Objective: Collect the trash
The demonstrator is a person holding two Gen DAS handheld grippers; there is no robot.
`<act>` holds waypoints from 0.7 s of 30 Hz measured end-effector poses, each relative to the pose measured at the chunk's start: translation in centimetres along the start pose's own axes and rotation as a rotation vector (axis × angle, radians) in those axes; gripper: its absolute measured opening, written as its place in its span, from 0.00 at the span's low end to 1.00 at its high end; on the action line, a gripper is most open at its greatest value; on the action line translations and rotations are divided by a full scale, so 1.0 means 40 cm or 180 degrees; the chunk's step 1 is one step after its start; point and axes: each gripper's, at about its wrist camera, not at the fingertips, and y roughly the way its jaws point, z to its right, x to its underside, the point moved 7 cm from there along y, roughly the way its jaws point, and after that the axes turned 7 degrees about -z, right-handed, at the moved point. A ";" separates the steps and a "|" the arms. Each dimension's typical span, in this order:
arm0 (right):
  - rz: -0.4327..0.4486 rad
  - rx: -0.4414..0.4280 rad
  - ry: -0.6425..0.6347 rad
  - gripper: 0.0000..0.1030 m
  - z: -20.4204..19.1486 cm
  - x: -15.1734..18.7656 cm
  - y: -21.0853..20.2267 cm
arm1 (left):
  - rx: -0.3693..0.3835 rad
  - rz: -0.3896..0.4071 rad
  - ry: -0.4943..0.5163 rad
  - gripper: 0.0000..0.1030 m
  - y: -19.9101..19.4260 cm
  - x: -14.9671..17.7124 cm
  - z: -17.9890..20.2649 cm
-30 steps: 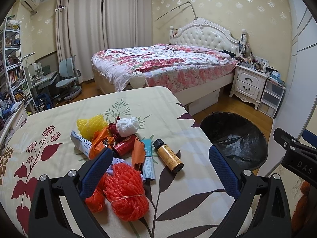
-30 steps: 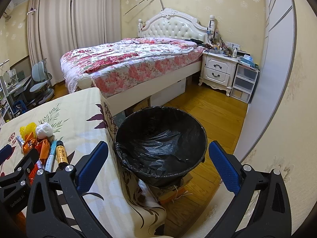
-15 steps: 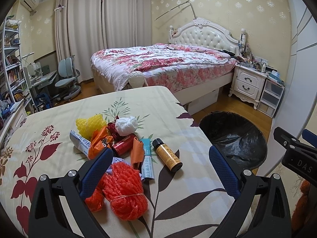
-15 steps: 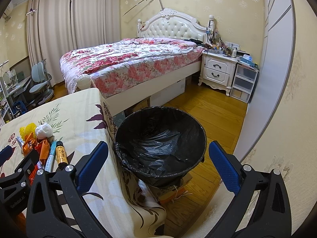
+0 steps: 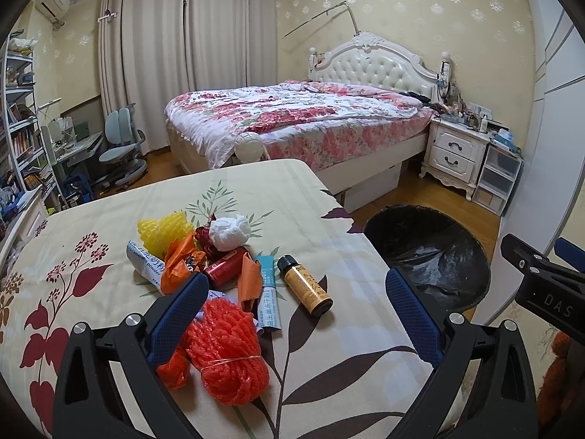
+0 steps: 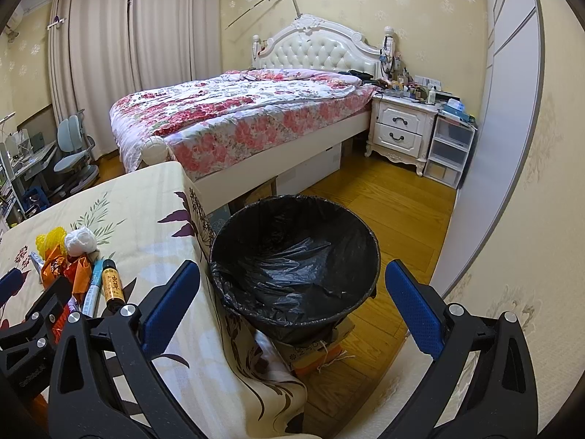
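While the bed (image 5: 299, 124) with its flowered quilt fills the far side of the room, the table (image 5: 278, 197) under a pale leaf-and-flower cloth stands nearer, and all the trash sits bunched on it. Just off the table's right edge, down on the wooden floor, the bin (image 6: 296, 256) lined with a black bag stands open and looks bare inside. Over the table the left gripper (image 5: 296, 314) hangs with its blue pads spread wide, holding nothing; its left pad sits in front of the heap's near edge. Out over the bin, the right gripper (image 6: 292, 307) is likewise spread wide, with nothing between its fingers. In the heap, the orange foam net (image 5: 228, 355) lies nearest, bound with a thin band, and a smaller orange piece touches its left side. Behind it lie a yellow foam net (image 5: 161, 228), orange wrappers (image 5: 179, 267), a white crumpled wad (image 5: 230, 232), a red can (image 5: 225, 270) and a pale blue tube (image 5: 268, 300). Just right of the tube, a small amber bottle (image 5: 305, 285) with a black cap lies on its side.
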 end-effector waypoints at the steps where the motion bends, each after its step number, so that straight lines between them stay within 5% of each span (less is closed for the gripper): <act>1: -0.0002 -0.0006 0.0001 0.96 0.001 0.000 0.000 | -0.0001 -0.0007 0.0000 0.94 0.000 0.000 0.000; 17: -0.0089 -0.0177 -0.0168 0.96 -0.092 0.014 -0.002 | -0.0034 -0.0025 -0.0091 0.88 -0.028 -0.001 -0.087; 21: -0.0108 -0.0242 -0.0224 0.87 -0.121 0.019 -0.002 | -0.0112 -0.0043 -0.0134 0.85 -0.032 0.010 -0.139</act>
